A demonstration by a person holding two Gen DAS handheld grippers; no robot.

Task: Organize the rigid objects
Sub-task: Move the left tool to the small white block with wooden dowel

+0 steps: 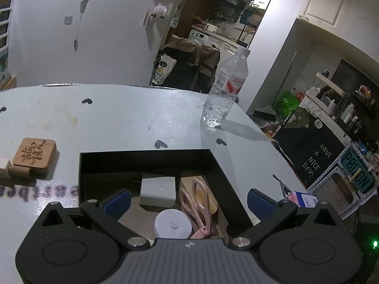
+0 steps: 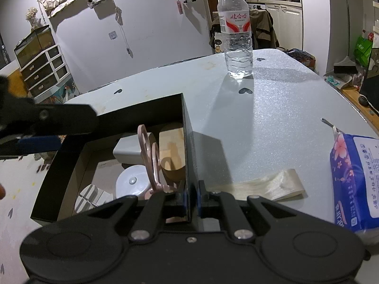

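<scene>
A black open box [image 1: 144, 159] sits on the pale table. Inside it lie pink scissors [image 1: 197, 201], a round white case [image 1: 173, 224], a grey block [image 1: 158, 190] and a wooden piece [image 2: 173, 150]. My left gripper [image 1: 188, 201] hovers above the box, open wide with nothing between its blue pads. One of its fingers [image 2: 59, 118] shows at the left of the right wrist view. My right gripper [image 2: 193, 201] is shut on the box's right wall [image 2: 188, 142]. A carved wooden block [image 1: 35, 156] lies on the table to the left of the box.
A water bottle [image 2: 236, 35] stands at the table's far side. A tissue pack [image 2: 355, 182] and a clear plastic strip [image 2: 265, 185] lie right of the box. More small wooden pieces [image 1: 14, 172] sit beside the carved block. The table edge [image 1: 272, 142] falls off to the right.
</scene>
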